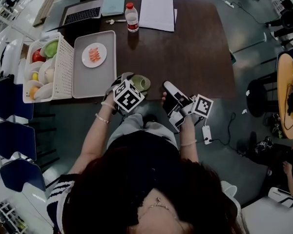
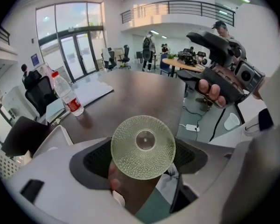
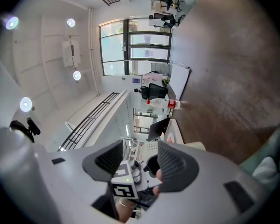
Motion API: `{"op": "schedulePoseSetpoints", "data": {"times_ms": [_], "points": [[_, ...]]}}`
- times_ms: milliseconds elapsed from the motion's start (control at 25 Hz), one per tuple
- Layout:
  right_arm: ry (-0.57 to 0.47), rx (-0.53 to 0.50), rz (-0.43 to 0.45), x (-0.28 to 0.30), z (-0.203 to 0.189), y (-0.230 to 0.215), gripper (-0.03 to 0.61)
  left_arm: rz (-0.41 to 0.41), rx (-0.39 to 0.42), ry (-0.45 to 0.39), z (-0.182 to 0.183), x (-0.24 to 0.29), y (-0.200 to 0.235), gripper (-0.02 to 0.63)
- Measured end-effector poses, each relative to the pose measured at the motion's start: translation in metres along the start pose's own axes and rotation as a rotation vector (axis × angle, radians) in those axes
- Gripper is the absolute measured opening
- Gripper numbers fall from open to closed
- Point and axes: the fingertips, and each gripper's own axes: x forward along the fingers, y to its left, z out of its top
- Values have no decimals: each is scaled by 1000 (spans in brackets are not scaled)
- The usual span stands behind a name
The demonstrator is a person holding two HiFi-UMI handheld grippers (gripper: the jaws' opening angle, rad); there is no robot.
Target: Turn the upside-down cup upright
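A pale green dimpled cup (image 1: pixel 140 83) hangs above the front edge of the dark table (image 1: pixel 185 52). My left gripper (image 1: pixel 136 85) is shut on it. In the left gripper view the cup (image 2: pixel 143 147) fills the gap between the two dark pads (image 2: pixel 95 158). One round end with a small centre circle faces the camera; which end it is I cannot tell. My right gripper (image 1: pixel 169 88) is held beside it off the table's front edge, open, with nothing between its jaws. In the right gripper view (image 3: pixel 140 151) the left gripper's marker cube (image 3: pixel 123 189) shows beyond the pads.
A white basket (image 1: pixel 63 57) of fruit and a grey tray (image 1: pixel 95 79) with a plate (image 1: pixel 94 55) stand at the table's left. A water bottle (image 1: pixel 132 17), a laptop (image 1: pixel 83 14) and papers (image 1: pixel 156 11) lie at the far side. Blue chairs (image 1: pixel 7 99) stand left; a charger (image 1: pixel 206 133) lies on the floor.
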Motion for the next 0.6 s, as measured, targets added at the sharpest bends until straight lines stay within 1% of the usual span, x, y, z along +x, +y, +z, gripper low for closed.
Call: {"op": "schedulePoseSetpoints", "data": {"times_ms": [200, 440, 600], "points": [[-8, -17, -34, -6, 0, -4, 199, -12, -24, 22, -2, 12, -2, 391], [-8, -111, -97, -10, 2, -5, 140, -11, 5, 83, -8, 25, -1, 391], [-8, -133, -110, -12, 2, -4, 110, -30, 13, 115, -9, 31, -3, 391]]}}
